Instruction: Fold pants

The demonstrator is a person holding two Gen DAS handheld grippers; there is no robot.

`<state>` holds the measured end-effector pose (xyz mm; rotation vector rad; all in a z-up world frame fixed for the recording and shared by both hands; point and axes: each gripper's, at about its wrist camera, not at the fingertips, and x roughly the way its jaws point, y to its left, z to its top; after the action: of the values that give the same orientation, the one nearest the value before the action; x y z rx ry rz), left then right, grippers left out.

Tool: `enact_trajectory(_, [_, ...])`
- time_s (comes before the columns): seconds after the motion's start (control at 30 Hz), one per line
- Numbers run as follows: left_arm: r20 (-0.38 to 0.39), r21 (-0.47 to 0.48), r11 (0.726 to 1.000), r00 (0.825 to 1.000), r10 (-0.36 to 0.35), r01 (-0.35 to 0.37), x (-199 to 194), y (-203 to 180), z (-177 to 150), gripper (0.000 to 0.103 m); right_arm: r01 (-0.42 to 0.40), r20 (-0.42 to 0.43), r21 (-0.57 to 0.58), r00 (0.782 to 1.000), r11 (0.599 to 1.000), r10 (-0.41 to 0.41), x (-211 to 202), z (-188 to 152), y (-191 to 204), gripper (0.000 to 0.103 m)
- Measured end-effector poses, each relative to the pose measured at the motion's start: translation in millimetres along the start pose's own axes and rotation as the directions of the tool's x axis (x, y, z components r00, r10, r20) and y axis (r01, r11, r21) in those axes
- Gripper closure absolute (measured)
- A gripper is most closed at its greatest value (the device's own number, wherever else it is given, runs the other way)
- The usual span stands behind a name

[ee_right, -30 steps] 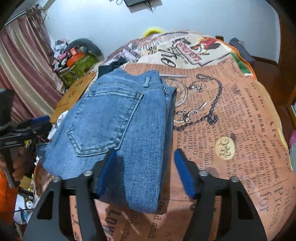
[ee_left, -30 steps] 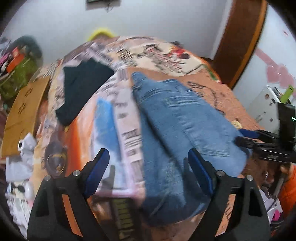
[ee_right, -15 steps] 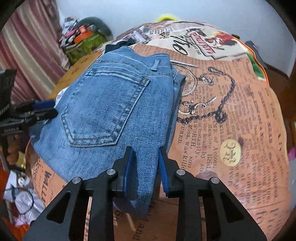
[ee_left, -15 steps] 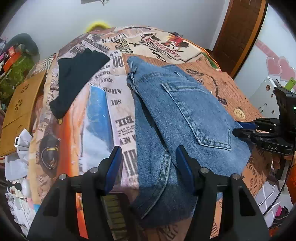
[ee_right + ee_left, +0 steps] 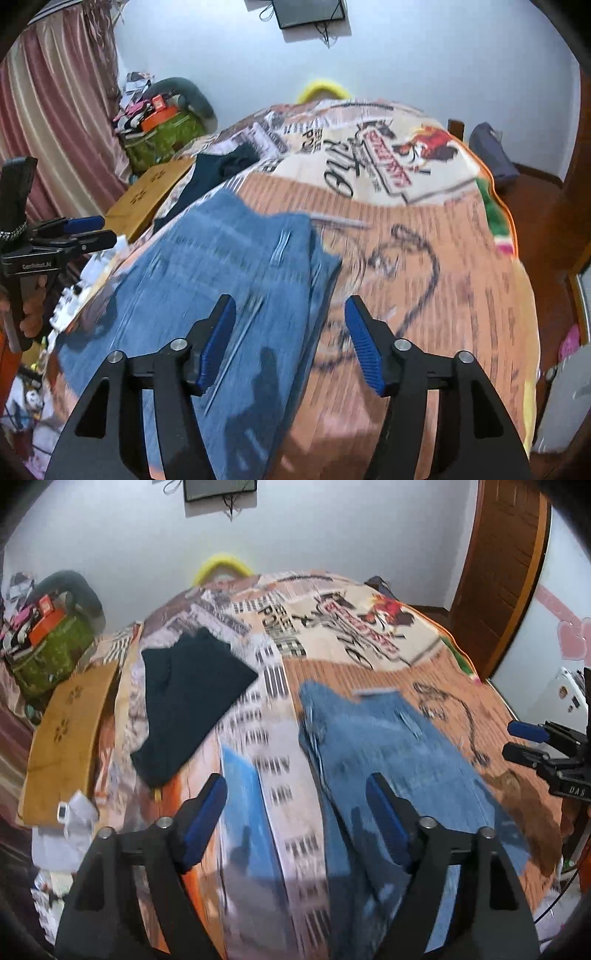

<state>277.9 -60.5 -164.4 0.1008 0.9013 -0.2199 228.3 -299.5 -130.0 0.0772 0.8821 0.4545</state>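
The folded blue jeans (image 5: pixel 399 760) lie on the bed's printed cover, also in the right wrist view (image 5: pixel 221 280). My left gripper (image 5: pixel 295 805) is open and empty, raised above the jeans' left edge and the cover. My right gripper (image 5: pixel 290 336) is open and empty, raised above the jeans' right edge. The right gripper also shows at the right edge of the left wrist view (image 5: pixel 546 746). The left gripper shows at the left edge of the right wrist view (image 5: pixel 70 236). Both views are motion-blurred.
A dark folded garment (image 5: pixel 188 698) lies on the bed's far left, also in the right wrist view (image 5: pixel 221 166). A wooden board (image 5: pixel 66 734) and a green bag (image 5: pixel 51 653) sit left of the bed. A wooden door (image 5: pixel 506 565) is at the right.
Both grippers opened wider and lifted back from the jeans. The right gripper, nearly shut over the jeans' edge half a second ago, has let go. The jeans stay on the bed.
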Motion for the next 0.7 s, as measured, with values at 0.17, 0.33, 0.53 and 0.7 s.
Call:
enact_trajectory(0.17, [-0.048, -0.043, 0.999, 0.999, -0.016, 0.014, 42.4, 5.2, 35.2, 0.020, -0.036, -0.032, 0.050, 0.999, 0.998, 0.038, 40.6, 24.3, -13.5, 0.044])
enact_trajectory(0.33, [-0.142, -0.037, 0.998, 0.988, -0.062, 0.058, 93.2, -2.3, 53.2, 0.020, -0.086, -0.092, 0.129, 0.991, 0.988, 0.098, 92.1, 41.5, -26.2, 0.048])
enact_trajectory(0.53, [-0.188, 0.030, 0.993, 0.977, -0.105, 0.113, 126.2, -21.1, 51.8, 0.049, -0.147, -0.203, 0.140, 0.964, 0.979, 0.174, 133.0, 39.8, -25.2, 0.078])
enact_trajectory(0.7, [-0.177, 0.106, 0.993, 0.984, -0.027, 0.046, 137.9, -29.3, 45.7, 0.063, -0.116, -0.207, 0.033, 0.971, 0.993, 0.121, 130.7, 36.2, -11.0, 0.084])
